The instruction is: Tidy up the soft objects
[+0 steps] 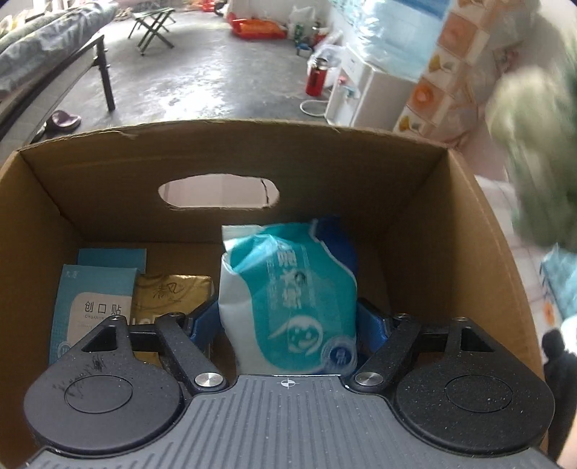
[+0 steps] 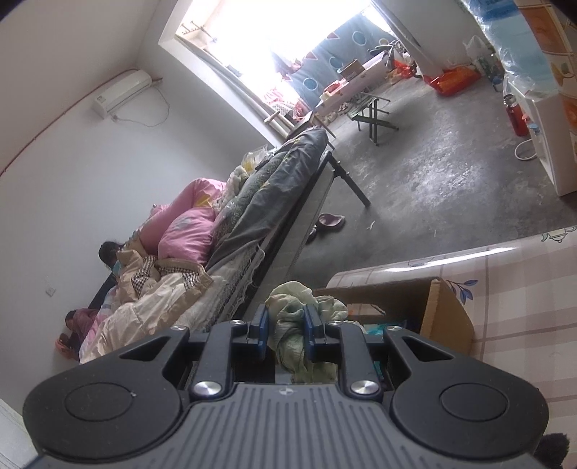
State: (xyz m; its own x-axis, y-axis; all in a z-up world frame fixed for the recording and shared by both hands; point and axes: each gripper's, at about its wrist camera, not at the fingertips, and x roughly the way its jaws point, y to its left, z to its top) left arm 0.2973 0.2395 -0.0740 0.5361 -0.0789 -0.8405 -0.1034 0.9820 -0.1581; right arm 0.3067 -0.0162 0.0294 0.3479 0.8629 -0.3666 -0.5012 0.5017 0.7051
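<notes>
clamping a crumpled pale-green cloth (image 2: 293, 326), right hand-held gripper (image 2: 286, 333); left hand-held gripper (image 1: 288, 321) grips teal-white pouch (image 1: 288, 296).

This is a lived-in room of a home, part bedroom and part storage. A metal-framed bed (image 2: 288, 202) is heaped with a grey quilt and pink pillows (image 2: 187, 231), and a person sits beside it (face turned down). A wall air conditioner (image 2: 120, 92) hangs near the bright window. The concrete floor (image 2: 432, 187) carries a slipper (image 2: 330, 220), a folding stool (image 1: 153, 27), a red thermos (image 1: 316, 77) and a white water dispenser (image 1: 364, 93).
</notes>
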